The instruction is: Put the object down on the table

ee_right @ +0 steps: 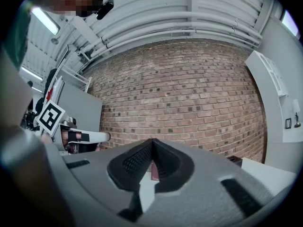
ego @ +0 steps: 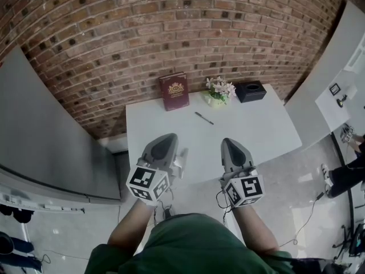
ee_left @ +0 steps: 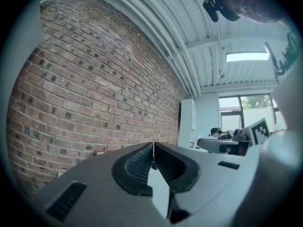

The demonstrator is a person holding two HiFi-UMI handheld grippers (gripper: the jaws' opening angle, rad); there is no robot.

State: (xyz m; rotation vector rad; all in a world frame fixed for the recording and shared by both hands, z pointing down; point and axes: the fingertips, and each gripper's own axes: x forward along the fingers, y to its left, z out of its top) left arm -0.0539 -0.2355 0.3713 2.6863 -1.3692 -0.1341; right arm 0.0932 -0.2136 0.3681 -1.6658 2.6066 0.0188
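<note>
Both grippers hover side by side over the near edge of the white table [ego: 262, 131], tilted up toward the brick wall. My left gripper [ego: 166, 138] is shut, its jaw tips meeting with nothing between them [ee_left: 153, 146]. My right gripper [ego: 233, 144] is also shut and empty [ee_right: 152, 142]. A dark red book [ego: 174, 91] stands against the wall at the back of the table, and a sliver of the book [ee_right: 154, 172] shows through the right jaws' lower gap. A pen [ego: 203, 117] lies on the table ahead of the grippers.
A small pot of white flowers [ego: 219, 90] and a black box [ego: 251, 91] sit at the table's back right. A grey partition [ego: 45, 130] stands to the left and a white wall panel [ego: 333, 56] to the right. Another person's legs [ego: 348, 173] show at far right.
</note>
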